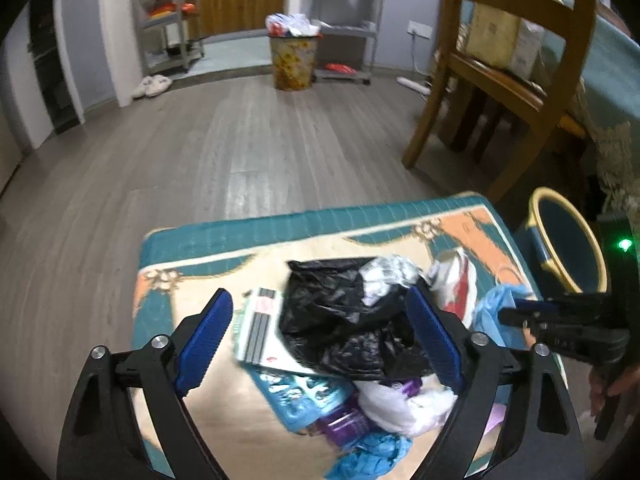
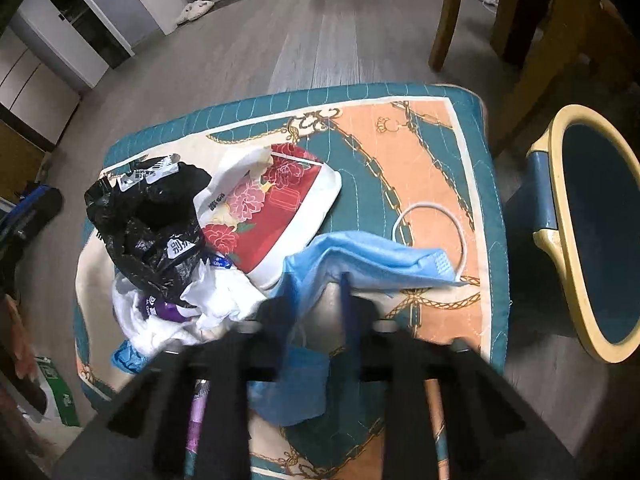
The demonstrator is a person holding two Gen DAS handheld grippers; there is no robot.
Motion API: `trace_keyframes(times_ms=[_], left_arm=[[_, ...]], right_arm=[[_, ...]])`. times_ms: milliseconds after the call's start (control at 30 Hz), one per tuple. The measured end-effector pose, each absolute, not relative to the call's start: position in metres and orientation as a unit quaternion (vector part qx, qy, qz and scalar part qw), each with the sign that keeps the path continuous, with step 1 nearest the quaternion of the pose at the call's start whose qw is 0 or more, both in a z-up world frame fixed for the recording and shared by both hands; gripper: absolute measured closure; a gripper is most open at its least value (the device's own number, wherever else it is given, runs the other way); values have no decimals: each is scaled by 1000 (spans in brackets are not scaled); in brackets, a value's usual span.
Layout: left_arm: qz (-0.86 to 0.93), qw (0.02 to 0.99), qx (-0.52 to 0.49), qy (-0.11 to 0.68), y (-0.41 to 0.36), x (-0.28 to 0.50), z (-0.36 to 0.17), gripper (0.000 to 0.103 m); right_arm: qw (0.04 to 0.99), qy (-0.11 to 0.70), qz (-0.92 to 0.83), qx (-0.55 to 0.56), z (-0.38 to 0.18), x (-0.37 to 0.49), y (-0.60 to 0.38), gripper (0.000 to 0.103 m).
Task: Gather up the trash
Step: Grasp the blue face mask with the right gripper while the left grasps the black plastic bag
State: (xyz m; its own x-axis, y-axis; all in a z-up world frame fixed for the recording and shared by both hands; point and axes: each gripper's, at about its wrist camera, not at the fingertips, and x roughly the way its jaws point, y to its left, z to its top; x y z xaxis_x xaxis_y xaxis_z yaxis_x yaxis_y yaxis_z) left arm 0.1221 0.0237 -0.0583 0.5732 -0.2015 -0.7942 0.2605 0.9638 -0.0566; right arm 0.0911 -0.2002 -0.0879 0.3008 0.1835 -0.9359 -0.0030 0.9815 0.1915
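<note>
- Now you are pinching the blue face mask [image 2: 360, 258] in your closed right gripper [image 2: 346, 280], near the cushion's [image 2: 400, 132] right edge.
- Your left gripper [image 1: 320, 336] is hanging open around the black bag [image 1: 340, 320].
- Next, I judge, carrying it right to the bin [image 2: 560, 200].

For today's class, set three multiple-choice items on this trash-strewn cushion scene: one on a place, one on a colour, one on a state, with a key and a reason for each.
1. Where does the yellow-rimmed blue waste bin stand?
A. On the floor beside the teal patterned cushion
B. On the wooden chair
C. On top of the cushion

2. What colour is the crumpled plastic bag between the left gripper's fingers?
A. Green
B. Black
C. Yellow

3. What state is the right gripper in?
A. Wide open above the bin
B. Out of sight
C. Shut on the light blue face mask

Key: 1 A, the bin sits on the floor at the cushion's right edge. 2 B, the bag is glossy black. 3 C, its fingers meet on the mask's edge.
</note>
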Motion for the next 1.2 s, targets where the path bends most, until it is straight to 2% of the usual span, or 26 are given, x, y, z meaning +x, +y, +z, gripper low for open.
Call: trace_keyframes(times_ms=[33,100,400,500,633,700,767,900,1200], left_arm=[[-137,884,40,445,18,123,-60,17],[-143,882,48,446,12,124,-63,17],[-174,860,90,471,-23,125,-80,30],[-181,849,110,485,-32,124,-88,41],[-183,834,133,503,-37,121,-97,69],[-179,835,138,502,-36,118,-95,72],[-181,837,137,499,-33,114,-91,86],[-176,845,135,487,-25,107,-80,91],[-167,884,114,422,-15,82,-23,92]], right_arm=[[804,587,60,72,-86,91,-201,100],[810,580,63,68,-81,91,-202,103],[830,548,63,84,-56,90,-223,103],[832,544,63,84,-54,91,-227,103],[834,542,64,84,-51,94,-231,103],[836,539,62,89,-47,92,-233,103],[837,536,60,89,-45,91,-234,103],[845,526,60,80,-35,85,-232,103],[863,492,56,105,-5,69,-245,103]])
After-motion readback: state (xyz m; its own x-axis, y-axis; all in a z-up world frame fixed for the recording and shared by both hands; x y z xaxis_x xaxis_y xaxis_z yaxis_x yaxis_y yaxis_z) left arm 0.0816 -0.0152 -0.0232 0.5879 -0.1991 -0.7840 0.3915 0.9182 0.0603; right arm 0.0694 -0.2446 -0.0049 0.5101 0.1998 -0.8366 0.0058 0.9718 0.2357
